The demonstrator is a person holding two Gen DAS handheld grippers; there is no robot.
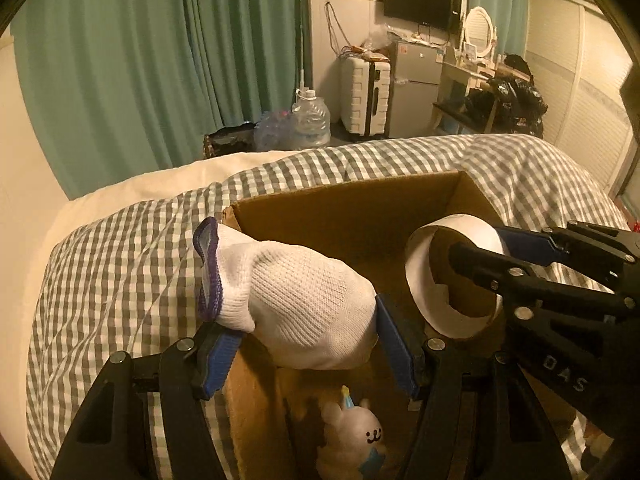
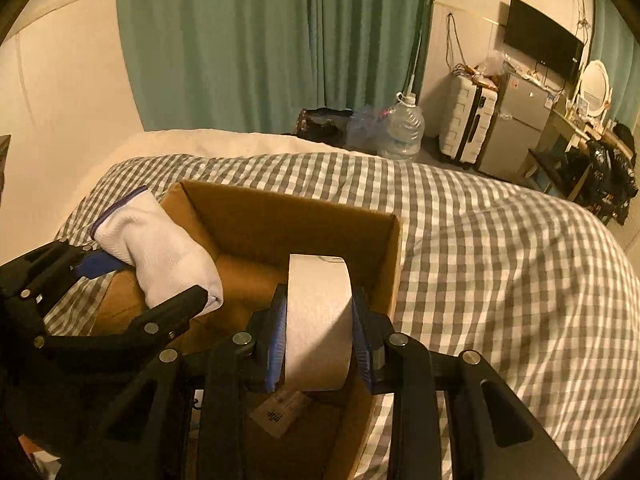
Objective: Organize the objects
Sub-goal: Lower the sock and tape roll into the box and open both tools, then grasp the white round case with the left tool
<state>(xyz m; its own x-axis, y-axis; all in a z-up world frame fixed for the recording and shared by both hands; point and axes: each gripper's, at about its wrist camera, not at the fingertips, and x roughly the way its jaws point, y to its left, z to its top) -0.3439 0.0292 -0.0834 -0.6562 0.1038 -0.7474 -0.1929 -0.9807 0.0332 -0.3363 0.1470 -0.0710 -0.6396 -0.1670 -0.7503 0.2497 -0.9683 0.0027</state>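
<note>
My left gripper (image 1: 308, 336) and the frame edge hide the plush toy (image 1: 352, 440) base; box label (image 2: 280, 412) text possibly unreadable.

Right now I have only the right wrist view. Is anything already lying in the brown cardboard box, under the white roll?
Observer: Yes. The left wrist view shows a small white toy bunny on the floor of the brown cardboard box, below the white knit sock.
Operator: I see the roll only edge-on. Is it solid?
Observer: No. The white roll is a hollow ring with a brown inner wall.
</note>
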